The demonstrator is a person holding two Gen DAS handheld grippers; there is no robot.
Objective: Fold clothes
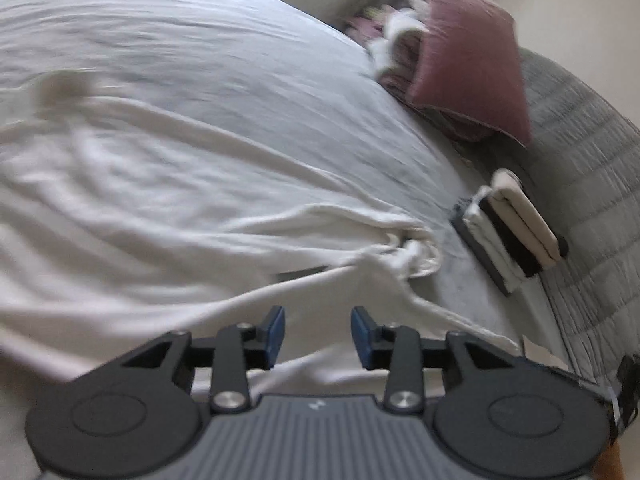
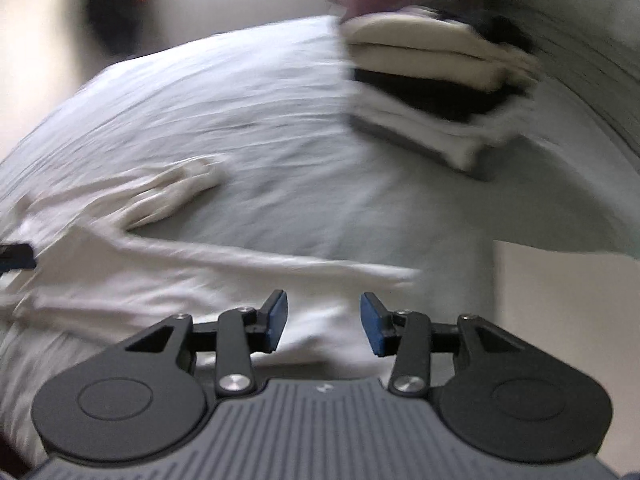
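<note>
A cream-white garment [image 1: 168, 208] lies spread and wrinkled on the bed's white sheet [image 1: 200, 40]. Its neck opening [image 1: 416, 252] is bunched toward the right in the left wrist view. My left gripper [image 1: 318, 336] is open and empty just above the garment's near edge. In the right wrist view the same garment [image 2: 168, 272] lies at lower left, with one sleeve [image 2: 176, 192] stretched out on the sheet. My right gripper [image 2: 323, 326] is open and empty over the garment's near part. Both views are blurred by motion.
A stack of folded cream, black and white clothes [image 1: 508, 228] sits by the grey padded headboard [image 1: 580, 184]; it also shows in the right wrist view [image 2: 432, 84]. A pink pillow [image 1: 468, 56] leans at the bed's head. The bed edge and pale floor [image 2: 560, 312] are at right.
</note>
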